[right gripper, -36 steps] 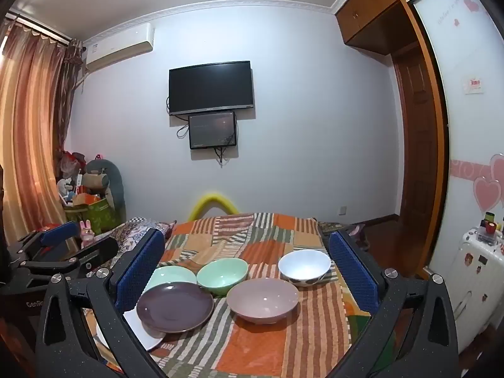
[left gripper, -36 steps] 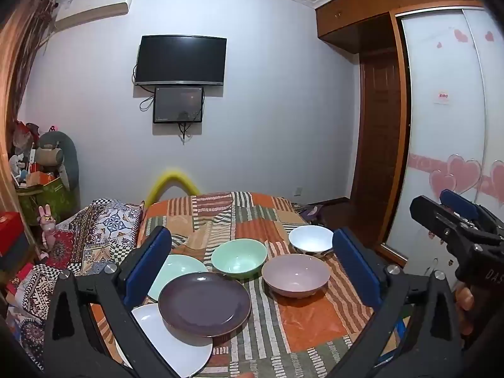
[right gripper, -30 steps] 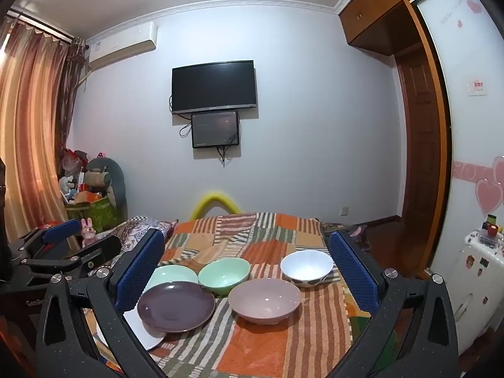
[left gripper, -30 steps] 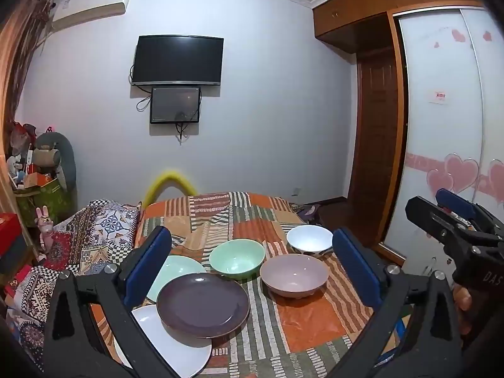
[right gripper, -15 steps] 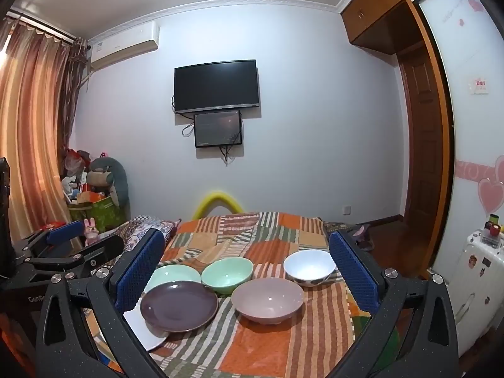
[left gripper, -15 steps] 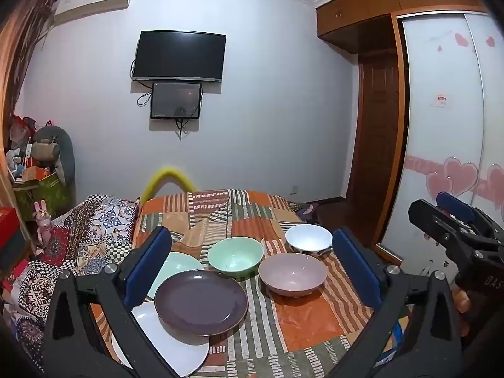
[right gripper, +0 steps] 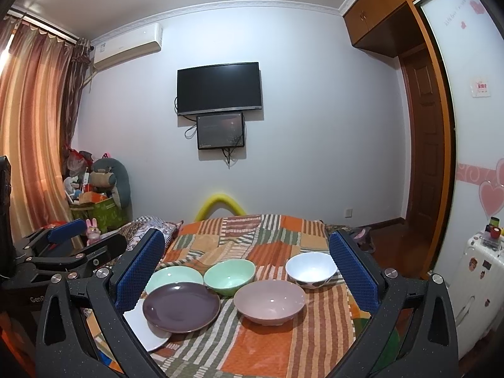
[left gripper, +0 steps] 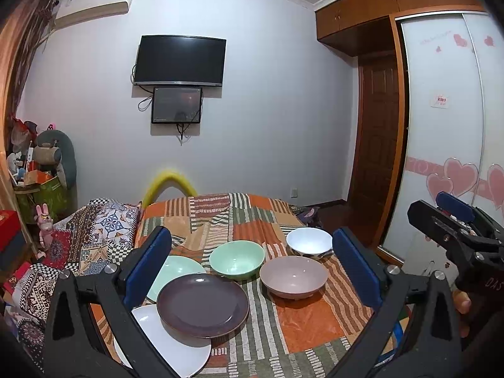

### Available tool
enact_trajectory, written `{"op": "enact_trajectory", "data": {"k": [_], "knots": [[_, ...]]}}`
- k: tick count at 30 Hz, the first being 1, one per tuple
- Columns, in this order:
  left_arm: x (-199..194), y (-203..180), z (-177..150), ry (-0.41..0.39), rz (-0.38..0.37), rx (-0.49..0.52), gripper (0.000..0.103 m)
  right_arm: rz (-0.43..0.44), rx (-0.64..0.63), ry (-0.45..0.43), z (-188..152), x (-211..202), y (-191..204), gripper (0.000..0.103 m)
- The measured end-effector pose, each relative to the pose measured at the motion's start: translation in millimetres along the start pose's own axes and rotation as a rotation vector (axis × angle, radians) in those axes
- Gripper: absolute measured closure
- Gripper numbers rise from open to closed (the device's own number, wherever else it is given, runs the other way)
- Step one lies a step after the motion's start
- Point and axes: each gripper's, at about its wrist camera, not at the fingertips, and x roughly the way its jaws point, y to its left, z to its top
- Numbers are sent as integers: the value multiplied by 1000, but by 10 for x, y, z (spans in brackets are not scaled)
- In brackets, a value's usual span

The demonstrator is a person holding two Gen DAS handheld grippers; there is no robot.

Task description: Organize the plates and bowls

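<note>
On a striped patchwork cloth (left gripper: 315,321) lie a purple plate (left gripper: 203,305), a white plate (left gripper: 176,349) partly under it, a light green plate (left gripper: 171,271), a green bowl (left gripper: 237,260), a pink bowl (left gripper: 293,276) and a white bowl (left gripper: 309,242). The right wrist view shows the same purple plate (right gripper: 181,306), green bowl (right gripper: 230,275), pink bowl (right gripper: 270,300) and white bowl (right gripper: 311,269). My left gripper (left gripper: 252,267) is open and empty, held above the near edge. My right gripper (right gripper: 247,272) is open and empty, to the right of the left one.
A patterned pillow (left gripper: 104,226) lies left of the cloth. A TV (left gripper: 179,61) hangs on the far wall. A wardrobe with heart stickers (left gripper: 447,157) stands on the right. A white appliance (right gripper: 475,271) stands at the right. Toys and a green box (right gripper: 94,208) sit at the left.
Both grippers have drifted slightly; the view tilted up a little. The dishes have not moved and both grippers stay open.
</note>
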Motion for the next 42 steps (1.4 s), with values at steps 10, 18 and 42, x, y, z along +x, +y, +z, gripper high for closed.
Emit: {"op": "enact_trajectory", "data": {"k": [10,18,42], "knots": [[-19,17,3,-3,1,-4,0,7,-6,-8,-16,-13,9,0],[-23,44,8,-4,-2,-14,0,8,-8,-9,-9,-14,18,0],[5,83,3,0,-5,-33,0,14,-7,-19,14,-35,35,0]]}}
